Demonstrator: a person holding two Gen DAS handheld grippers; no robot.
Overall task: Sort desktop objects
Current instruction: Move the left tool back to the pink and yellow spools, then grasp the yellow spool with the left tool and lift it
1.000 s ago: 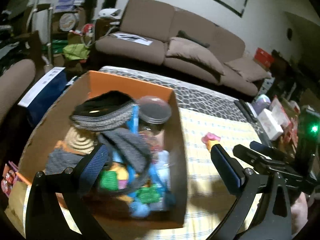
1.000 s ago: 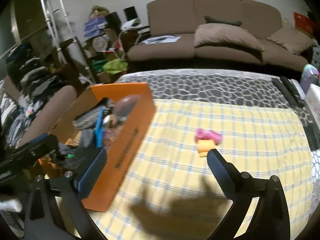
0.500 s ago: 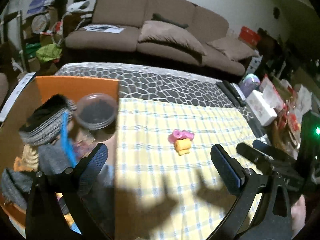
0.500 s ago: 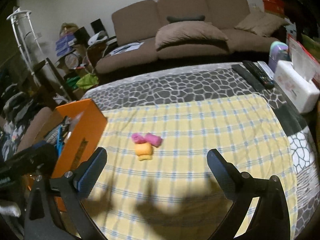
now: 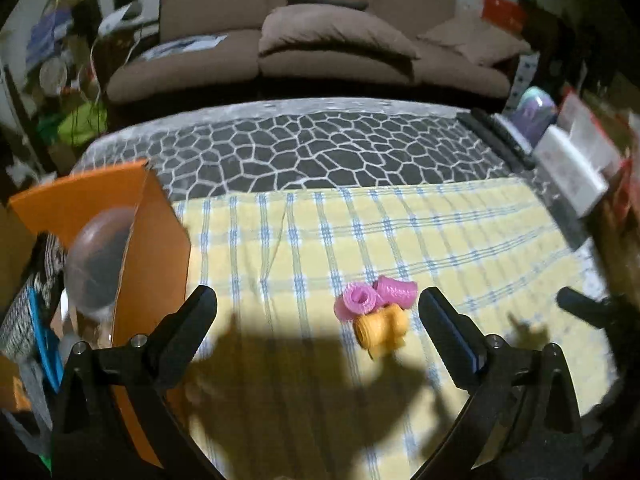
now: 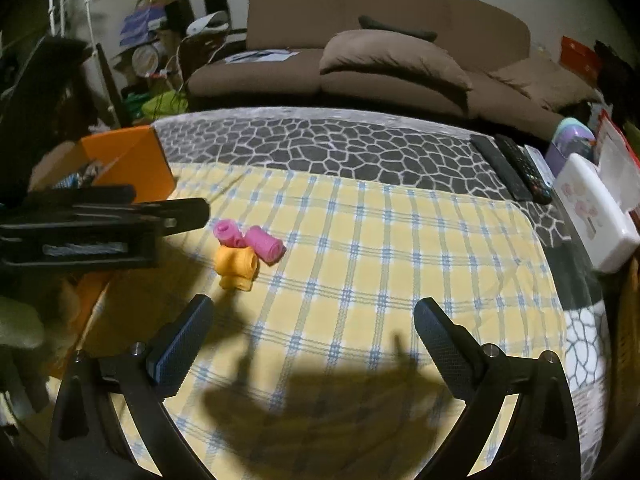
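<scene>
Both grippers are held above the yellow checked cloth (image 6: 360,280) with jaws spread wide and nothing between them. From the left gripper (image 5: 316,312), the pink piece (image 5: 374,298) and orange piece (image 5: 382,330) are seen touching, just near its right finger. From the right gripper (image 6: 312,316), they lie far-left. The orange box (image 5: 152,248), filled with items, stands at the left.

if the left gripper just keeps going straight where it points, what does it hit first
Probably the yellow checked cloth just left of the pink piece; the open left gripper meets nothing before that. Depth is unclear.
</scene>
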